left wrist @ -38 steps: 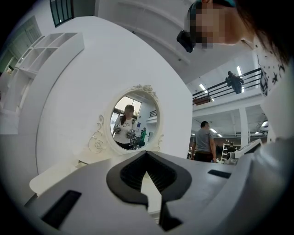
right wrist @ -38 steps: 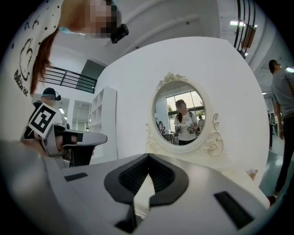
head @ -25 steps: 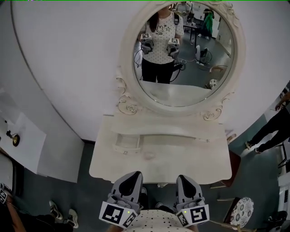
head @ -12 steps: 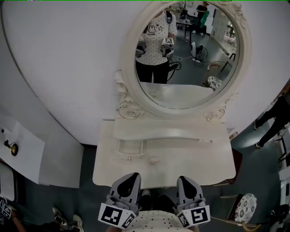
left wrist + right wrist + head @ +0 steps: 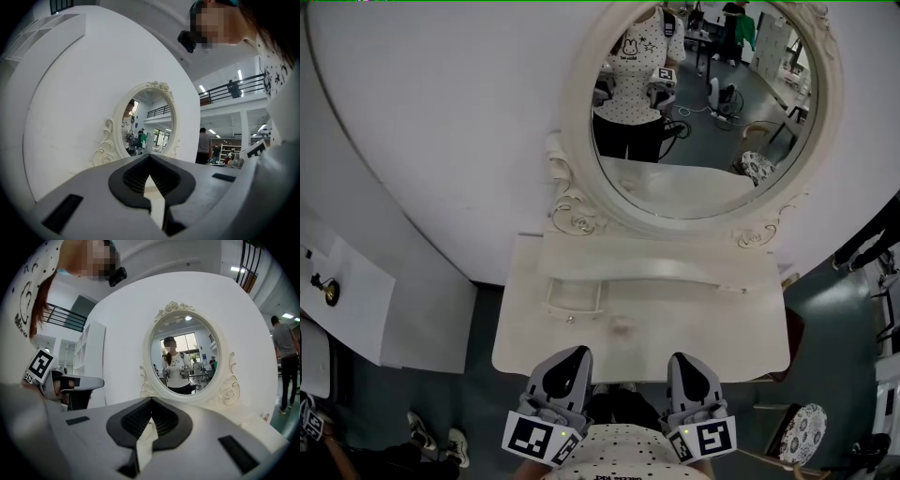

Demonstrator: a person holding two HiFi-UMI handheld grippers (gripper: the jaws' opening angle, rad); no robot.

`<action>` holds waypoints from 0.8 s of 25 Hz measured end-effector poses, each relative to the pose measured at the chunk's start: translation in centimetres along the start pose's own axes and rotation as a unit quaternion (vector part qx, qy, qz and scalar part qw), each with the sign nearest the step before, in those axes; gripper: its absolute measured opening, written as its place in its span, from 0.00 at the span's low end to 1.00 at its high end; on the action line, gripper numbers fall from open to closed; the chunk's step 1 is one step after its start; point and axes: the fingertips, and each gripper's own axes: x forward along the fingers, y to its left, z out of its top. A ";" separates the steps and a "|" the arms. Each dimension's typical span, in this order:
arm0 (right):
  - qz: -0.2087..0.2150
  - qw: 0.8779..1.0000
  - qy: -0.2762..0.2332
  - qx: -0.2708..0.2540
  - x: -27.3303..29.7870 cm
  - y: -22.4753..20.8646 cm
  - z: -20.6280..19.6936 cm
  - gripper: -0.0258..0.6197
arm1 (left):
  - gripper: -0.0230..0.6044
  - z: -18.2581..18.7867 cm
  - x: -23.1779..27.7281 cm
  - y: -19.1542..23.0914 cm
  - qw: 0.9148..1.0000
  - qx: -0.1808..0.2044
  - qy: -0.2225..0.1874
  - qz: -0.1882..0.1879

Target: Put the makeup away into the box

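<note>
**Makeup (image 5: 622,326) on the tabletop (image 5: 694,328), both jaws clenched on nothing**

From your head view, the only makeup you can see is one small pale, roundish thing. It is too small to say what kind it is. It lies on the cream tabletop near the front edge, roughly in the middle. The box (image 5: 574,296) is a shallow open rectangle, as pale as the tabletop, and it sits just behind the makeup and a little to the left. The two are close together but not touching, and the makeup is outside the box. You cannot tell from here whether anything lies inside the box.

Behind the box a curved ledge (image 5: 647,267) runs across the tabletop. Above it stands the oval mirror (image 5: 703,178) in its scrolled frame, set against the white wall (image 5: 441,141). The mirror shows your spotted shirt and both grippers.

You hold the left gripper (image 5: 578,352) and the right gripper (image 5: 680,359) side by side, close to your body. In the head view their tips overlap the front edge of the tabletop. The makeup shows between the two tips and just beyond them, and neither gripper touches it.

In the left gripper view, the left gripper (image 5: 149,157) has its jaws pressed together at the tip with nothing between them. The right gripper view shows the same for the right gripper (image 5: 151,401), clenched and empty. Both grippers point toward the mirror.
</note>
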 end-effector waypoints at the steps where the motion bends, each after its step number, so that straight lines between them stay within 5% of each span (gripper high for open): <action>1: 0.002 1.000 0.000 -0.001 0.2 -0.1 0.2 0.05 | 0.04 0.1 0.2 0.0 1.000 -0.001 -0.001 0.002; 20: 0.041 0.999 0.002 -0.004 1.8 -1.0 0.6 0.05 | 0.04 0.0 0.7 0.8 0.999 -0.007 -0.001 0.050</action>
